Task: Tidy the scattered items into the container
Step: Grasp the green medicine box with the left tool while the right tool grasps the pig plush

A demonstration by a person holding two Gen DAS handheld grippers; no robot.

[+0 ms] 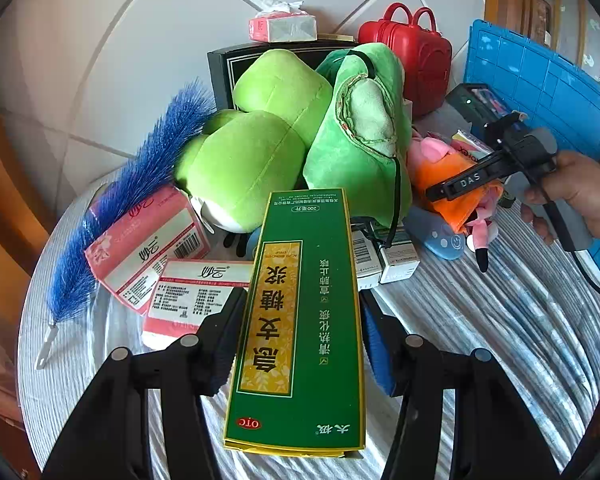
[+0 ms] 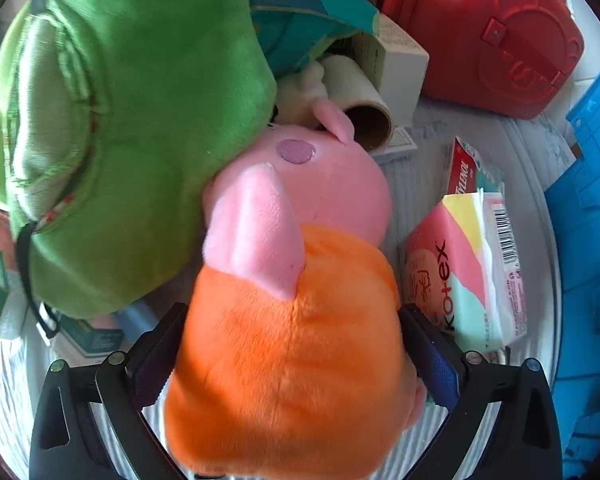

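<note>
My left claw (image 1: pixel 300 332) pinches a tall green box (image 1: pixel 300 320), both pads against its sides, at lower centre of the left view. Behind it lie pink packs (image 1: pixel 148 248), a blue brush (image 1: pixel 140 184) at left, and green plush toys (image 1: pixel 292 128) in the middle. My right claw (image 2: pixel 288 356) straddles the orange body of a pig plush (image 2: pixel 296 320), filling the lower centre of the right view; its pads sit at the plush's sides, and I cannot tell whether they press. A blue crate (image 1: pixel 540 76) stands at upper right, a red case (image 1: pixel 416 60) beside it. All rest on a striped cloth (image 1: pixel 480 320).
</note>
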